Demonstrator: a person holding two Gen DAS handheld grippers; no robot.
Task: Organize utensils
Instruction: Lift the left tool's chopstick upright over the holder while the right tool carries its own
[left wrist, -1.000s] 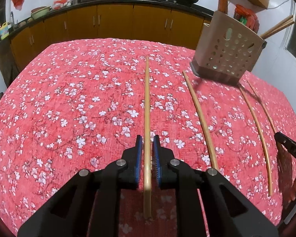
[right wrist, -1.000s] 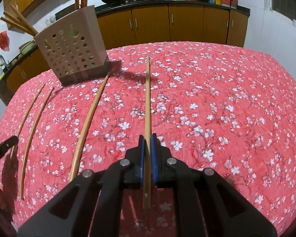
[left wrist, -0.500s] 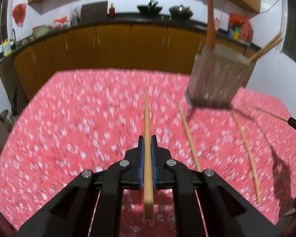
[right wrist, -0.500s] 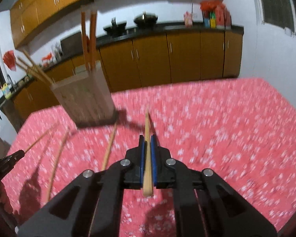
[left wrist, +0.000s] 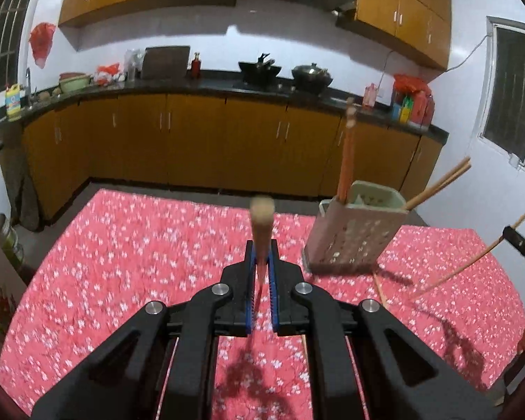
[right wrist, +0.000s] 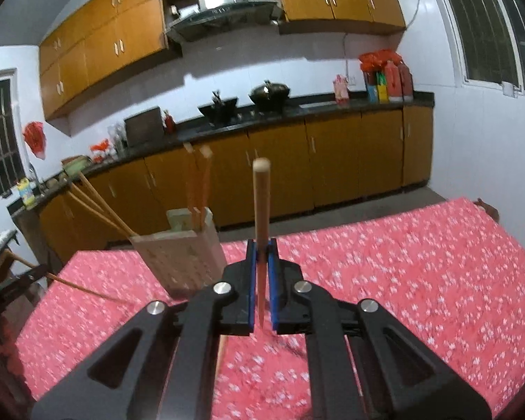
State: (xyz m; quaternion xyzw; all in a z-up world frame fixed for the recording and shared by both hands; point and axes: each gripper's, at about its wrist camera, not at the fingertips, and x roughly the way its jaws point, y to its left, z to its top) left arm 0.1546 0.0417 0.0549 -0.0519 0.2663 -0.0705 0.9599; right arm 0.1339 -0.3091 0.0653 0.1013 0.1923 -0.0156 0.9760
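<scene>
The red floral table (left wrist: 122, 262) spreads below. The perforated utensil holder (left wrist: 353, 241) stands at two o'clock from the left gripper (left wrist: 261, 266), clamped on a chopstick (left wrist: 261, 224); the right gripper (right wrist: 261, 262) is clamped on another chopstick (right wrist: 261, 203), with the holder at ten o'clock.

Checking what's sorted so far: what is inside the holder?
The holder has two reddish chopsticks standing upright and two paler ones leaning out over its rim. Its perforated walls hide their lower ends and anything lying at the bottom.
</scene>
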